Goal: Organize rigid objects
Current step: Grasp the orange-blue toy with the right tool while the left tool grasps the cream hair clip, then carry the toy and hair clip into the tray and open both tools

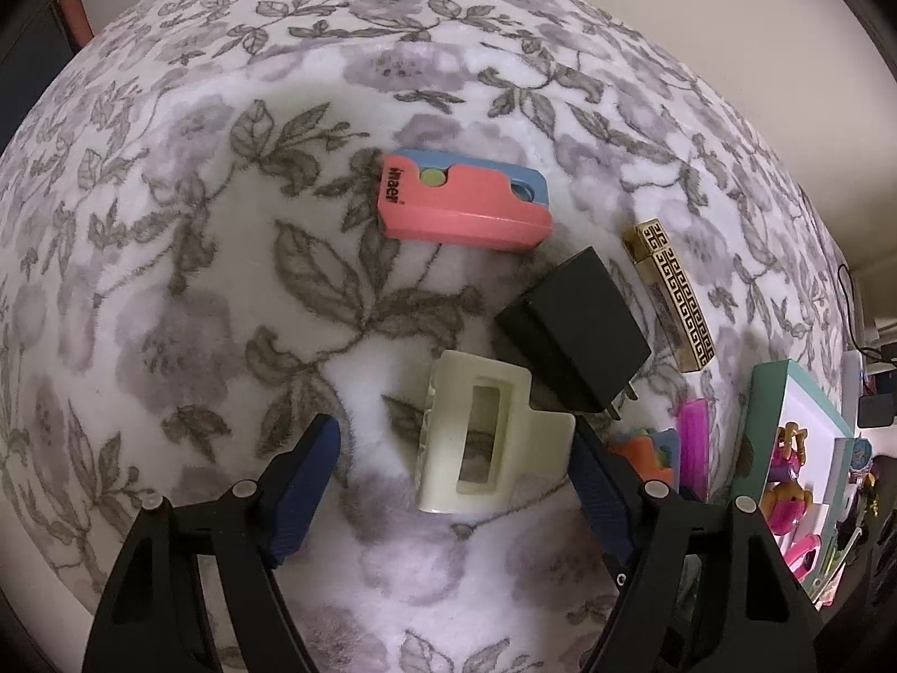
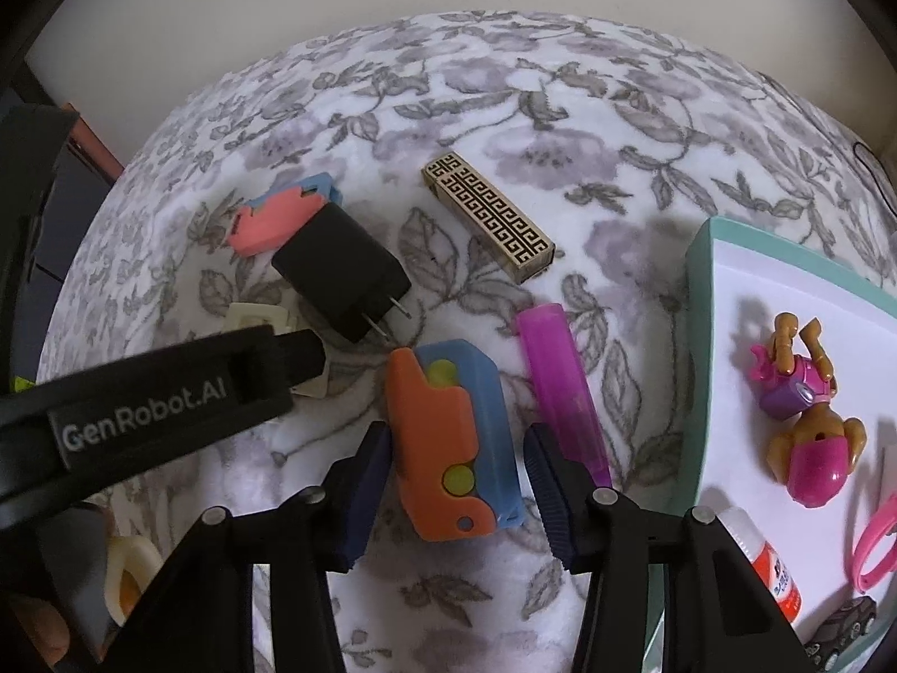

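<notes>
On the floral blanket [image 1: 168,280] my left gripper [image 1: 454,460] is open around a cream plastic clip [image 1: 482,437] that lies between its blue fingers. Beyond it lie a black charger plug [image 1: 572,331], a pink and blue cutter [image 1: 459,202] and a gold patterned bar [image 1: 673,291]. My right gripper [image 2: 457,482] is open with an orange and blue cutter [image 2: 454,443] between its fingers. A purple tube [image 2: 566,387] lies just right of it. The left gripper [image 2: 168,398] shows at the left of the right wrist view.
A teal-rimmed white tray [image 2: 701,336] at the right holds a pink toy pup [image 2: 807,415], a glue stick [image 2: 762,561], a pink band [image 2: 874,544] and a small toy car [image 2: 841,628]. A wall runs behind the blanket.
</notes>
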Demonstrator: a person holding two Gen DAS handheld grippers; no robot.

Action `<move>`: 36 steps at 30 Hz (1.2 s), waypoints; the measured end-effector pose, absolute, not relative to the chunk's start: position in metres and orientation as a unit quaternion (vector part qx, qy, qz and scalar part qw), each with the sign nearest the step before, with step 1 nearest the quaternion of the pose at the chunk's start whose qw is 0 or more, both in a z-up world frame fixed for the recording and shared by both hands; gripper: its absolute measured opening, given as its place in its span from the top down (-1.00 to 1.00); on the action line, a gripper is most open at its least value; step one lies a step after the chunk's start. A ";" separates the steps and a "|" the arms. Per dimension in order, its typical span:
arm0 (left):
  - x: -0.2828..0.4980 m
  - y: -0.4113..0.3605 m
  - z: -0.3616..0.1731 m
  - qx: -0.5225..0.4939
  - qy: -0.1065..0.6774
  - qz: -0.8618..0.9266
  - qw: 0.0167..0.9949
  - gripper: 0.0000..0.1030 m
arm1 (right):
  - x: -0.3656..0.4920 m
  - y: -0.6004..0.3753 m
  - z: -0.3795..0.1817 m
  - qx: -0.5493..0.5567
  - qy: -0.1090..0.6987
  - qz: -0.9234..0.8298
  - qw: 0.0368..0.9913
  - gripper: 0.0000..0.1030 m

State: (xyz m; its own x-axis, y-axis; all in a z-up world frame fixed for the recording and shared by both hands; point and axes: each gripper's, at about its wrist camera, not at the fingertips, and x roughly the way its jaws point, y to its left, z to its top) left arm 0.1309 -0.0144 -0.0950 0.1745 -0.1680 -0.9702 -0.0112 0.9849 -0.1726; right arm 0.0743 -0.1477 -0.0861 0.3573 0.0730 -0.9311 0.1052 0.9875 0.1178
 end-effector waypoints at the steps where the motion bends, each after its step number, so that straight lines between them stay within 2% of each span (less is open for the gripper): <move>1: 0.131 -0.015 -0.096 -0.068 0.641 -0.051 0.762 -0.58 | 0.075 -0.147 -0.086 0.076 0.566 -0.011 0.821 0.00; 10: 0.130 -0.019 -0.100 -0.065 0.641 -0.050 0.763 -0.56 | 0.075 -0.143 -0.087 0.058 0.563 -0.014 0.824 0.03; 12: 0.130 -0.019 -0.098 -0.067 0.640 -0.052 0.764 -0.29 | 0.076 -0.142 -0.087 0.056 0.563 -0.016 0.824 0.09; 13: 0.130 -0.019 -0.097 -0.065 0.639 -0.052 0.765 -0.24 | 0.076 -0.143 -0.087 0.057 0.563 -0.015 0.824 0.09; 15: 0.130 -0.019 -0.094 -0.073 0.637 -0.061 0.765 0.00 | 0.076 -0.143 -0.087 0.056 0.566 -0.015 0.822 0.10; 23: 0.133 -0.017 -0.079 -0.080 0.628 -0.070 0.771 0.00 | 0.072 -0.149 -0.075 0.074 0.559 -0.011 0.826 0.10; 36: 0.127 -0.012 -0.020 -0.092 0.566 -0.086 0.815 0.00 | 0.053 -0.176 -0.020 0.108 0.506 -0.021 0.855 0.10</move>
